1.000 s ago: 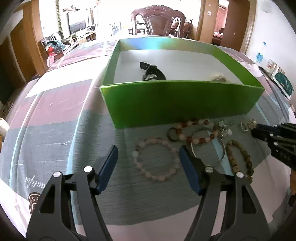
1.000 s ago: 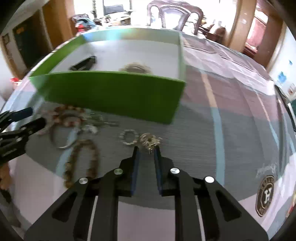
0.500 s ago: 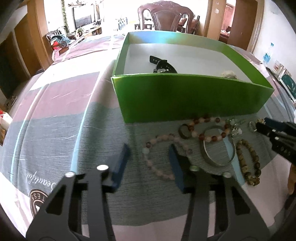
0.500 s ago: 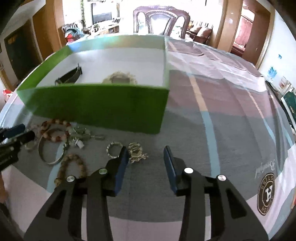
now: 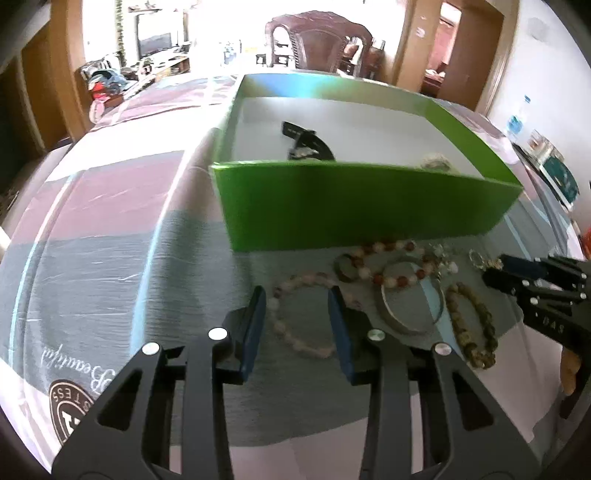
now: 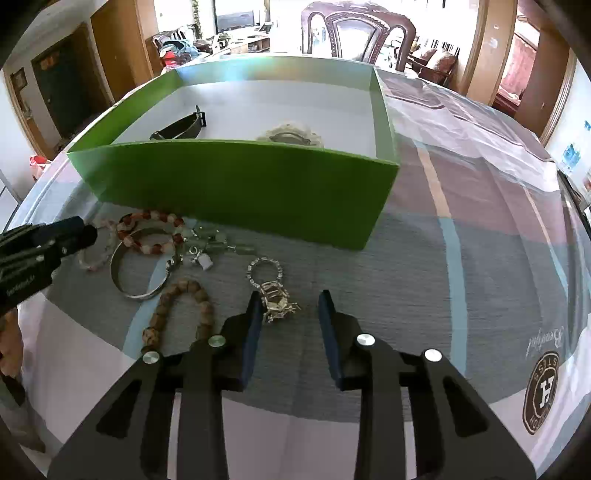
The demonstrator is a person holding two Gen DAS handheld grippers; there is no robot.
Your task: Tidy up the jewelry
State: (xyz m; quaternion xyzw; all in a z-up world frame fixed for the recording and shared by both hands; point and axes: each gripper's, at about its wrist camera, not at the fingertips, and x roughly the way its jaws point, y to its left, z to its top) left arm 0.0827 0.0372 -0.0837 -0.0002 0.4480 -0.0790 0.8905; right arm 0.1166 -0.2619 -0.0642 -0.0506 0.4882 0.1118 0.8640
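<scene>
A green box (image 5: pixel 362 206) (image 6: pixel 236 184) stands on the table, with a black watch (image 5: pixel 306 142) (image 6: pixel 181 125) and a pale beaded piece (image 6: pixel 290 134) inside. Jewelry lies in front of it: a pink bead bracelet (image 5: pixel 295 314), a red-and-white bead bracelet (image 5: pixel 388 266) (image 6: pixel 147 232), a silver bangle (image 5: pixel 412 306) (image 6: pixel 142 273), a brown wooden bead bracelet (image 5: pixel 472 325) (image 6: pixel 181 310), and a silver chain piece (image 6: pixel 273 291). My left gripper (image 5: pixel 297 299) is open around the pink bracelet's left part. My right gripper (image 6: pixel 290 299) is open, the silver chain piece beside its left finger.
The table carries a striped grey, pink and white cloth (image 6: pixel 480 258) with a round logo (image 6: pixel 541 391). A wooden chair (image 6: pixel 354 33) stands behind the table's far edge. Each gripper shows at the side of the other's view.
The right gripper has opened from shut, with the silver chain piece left lying on the cloth. The left gripper's fingers have narrowed and moved forward over the pink bracelet.
</scene>
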